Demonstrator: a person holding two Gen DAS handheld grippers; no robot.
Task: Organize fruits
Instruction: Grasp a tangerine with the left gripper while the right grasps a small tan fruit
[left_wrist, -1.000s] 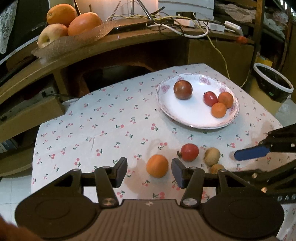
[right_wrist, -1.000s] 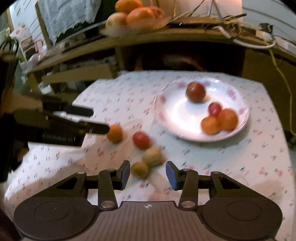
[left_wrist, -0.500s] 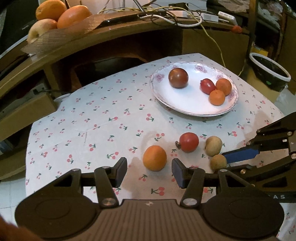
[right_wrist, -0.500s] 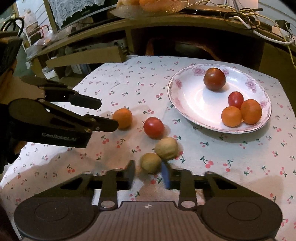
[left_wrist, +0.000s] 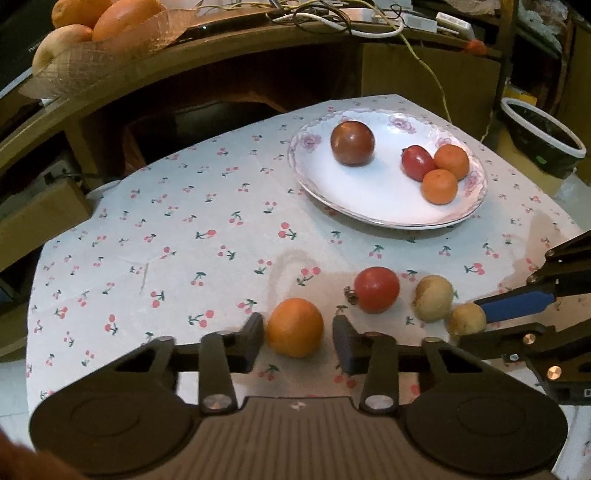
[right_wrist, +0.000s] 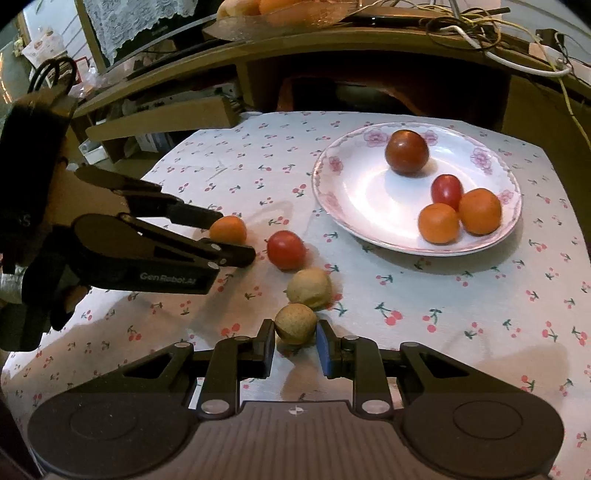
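Note:
A white flowered plate (left_wrist: 369, 206) (right_wrist: 354, 206) holds a dark tomato, a red tomato and two oranges. On the cherry cloth lie an orange (left_wrist: 294, 327) (right_wrist: 228, 229), a red tomato (left_wrist: 376, 289) (right_wrist: 286, 249) and two tan fruits (left_wrist: 433, 297) (right_wrist: 309, 288). My left gripper (left_wrist: 297, 339) is open, its fingers on either side of the orange. My right gripper (right_wrist: 295, 343) is closed around the nearer tan fruit (right_wrist: 295, 323) (left_wrist: 466, 319), which rests on the cloth.
A wooden shelf behind the table carries a basket of large fruit (left_wrist: 85, 33) and tangled cables (left_wrist: 351, 22). A black bin (left_wrist: 543, 140) stands at the right of the table. A cardboard box (right_wrist: 166, 118) lies on the left.
Both grippers moved forward and down. The left one came around the orange. The right one narrowed its fingers onto the nearer tan fruit.

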